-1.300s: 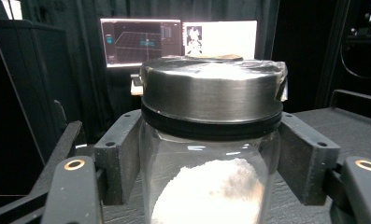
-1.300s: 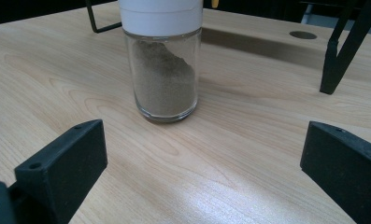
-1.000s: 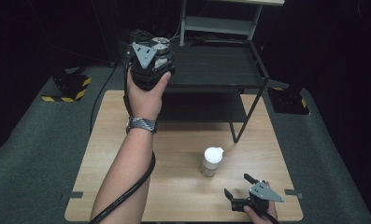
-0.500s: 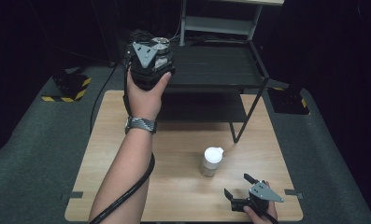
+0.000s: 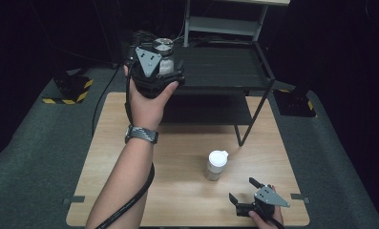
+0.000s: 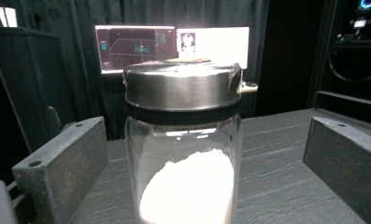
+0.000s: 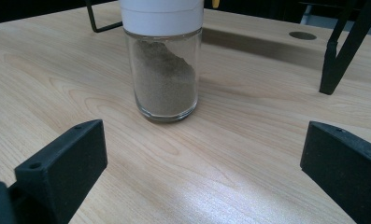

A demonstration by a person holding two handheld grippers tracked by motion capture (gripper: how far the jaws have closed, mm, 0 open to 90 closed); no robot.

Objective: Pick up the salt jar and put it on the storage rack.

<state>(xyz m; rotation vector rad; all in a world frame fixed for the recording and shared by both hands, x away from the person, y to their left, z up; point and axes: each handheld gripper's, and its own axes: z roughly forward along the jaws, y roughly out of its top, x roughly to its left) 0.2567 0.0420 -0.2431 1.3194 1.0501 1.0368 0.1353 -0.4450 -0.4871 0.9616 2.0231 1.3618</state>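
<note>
The person's left arm reaches far forward over the wooden table (image 5: 130,157), forearm stretched from the near edge toward the far left corner, wrist wearing a metal watch band (image 5: 141,134). The hand wraps the body of the left gripper (image 5: 161,64) from below and behind, with the grey three-cornered plate facing up, and holds it level at the left end of the upper shelf of the black rack (image 5: 225,71) that stands along the far edge of the table.

A glass jar with a metal lid (image 6: 183,140), part full of white powder, stands upright on that shelf, near its left front corner. The left gripper's jaws have just been opening: they stand wide apart on either side of the jar, with clear gaps between each pad and the glass, so nothing is gripped. In the left gripper view the jar sits in the middle between the two black jaws, its base on the dark slatted shelf.

The right hand rests low at the near right corner of the table, only its fingers showing around the right gripper (image 5: 247,195), which points toward the far left. Its jaws are spread wide and hold nothing. A second jar with a white cap (image 7: 163,65), part full of brownish powder, stands upright on the table just ahead of those jaws, apart from them, toward the right half of the table.
</note>
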